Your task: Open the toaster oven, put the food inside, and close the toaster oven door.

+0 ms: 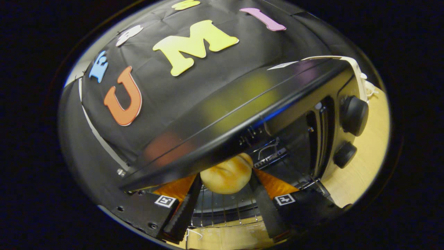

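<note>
A glossy black toaster oven (242, 114) looms right over the gripper, its top panel slanting across the scene and mirroring soft yellow and orange smears from the booth wall behind. Two round black control knobs, an upper one (354, 115) and a smaller lower one (344, 155), sit on its front panel off to the right, and beside them the oven's cavity stands open, showing dark inner walls and side rails. A wire rack of thin metal bars (225, 208) stretches out below the cavity, directly ahead of the fingers, over a pale wooden tabletop (367, 152) that also runs along the oven's right side. The overhanging front edge of the oven's top sits just above the fingertips and covers the upper part of the food. That food, a round golden-brown bread bun (227, 175), lies between the two fingers at their far ends, above the rack and at the mouth of the cavity. The gripper (225, 180) has its left finger (184, 208) and right finger (267, 208) set against opposite flanks of the bun, clamping it from both sides. The whole view is rolled, so the oven appears tilted, with the gripper aimed into the opening slightly from below the oven's top edge.
</note>
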Demonstrator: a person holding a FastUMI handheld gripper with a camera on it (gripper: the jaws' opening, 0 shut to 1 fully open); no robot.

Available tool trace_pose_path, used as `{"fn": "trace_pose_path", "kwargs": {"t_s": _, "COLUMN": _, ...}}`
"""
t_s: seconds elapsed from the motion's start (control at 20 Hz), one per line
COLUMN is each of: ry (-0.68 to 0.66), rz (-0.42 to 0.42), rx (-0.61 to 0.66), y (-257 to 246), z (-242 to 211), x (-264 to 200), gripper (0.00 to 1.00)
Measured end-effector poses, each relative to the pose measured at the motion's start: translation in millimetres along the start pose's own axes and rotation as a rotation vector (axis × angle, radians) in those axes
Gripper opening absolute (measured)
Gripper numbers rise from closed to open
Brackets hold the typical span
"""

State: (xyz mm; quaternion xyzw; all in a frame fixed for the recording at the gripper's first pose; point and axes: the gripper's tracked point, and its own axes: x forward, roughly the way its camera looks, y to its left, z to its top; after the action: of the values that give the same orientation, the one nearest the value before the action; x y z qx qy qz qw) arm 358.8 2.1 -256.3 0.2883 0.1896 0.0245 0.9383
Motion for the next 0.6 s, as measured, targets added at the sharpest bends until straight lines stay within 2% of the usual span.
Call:
{"fn": "trace_pose_path", "kwargs": {"t_s": 0.2, "ry": 0.012, "rz": 0.017, "rx": 0.023, "y": -0.2, "z": 0.4, "x": -21.3, "gripper": 0.99}}
{"fn": "trace_pose_path", "kwargs": {"t_s": 0.35, "ry": 0.030, "rz": 0.041, "rx": 0.006, "y": -2.1, "z": -7.9, "x": -54.6, "gripper": 1.00}}
{"fn": "trace_pose_path", "kwargs": {"t_s": 0.6, "ry": 0.057, "rz": 0.048, "rx": -0.190, "y": -4.1, "z": -31.7, "x": -124.3, "gripper": 1.00}}
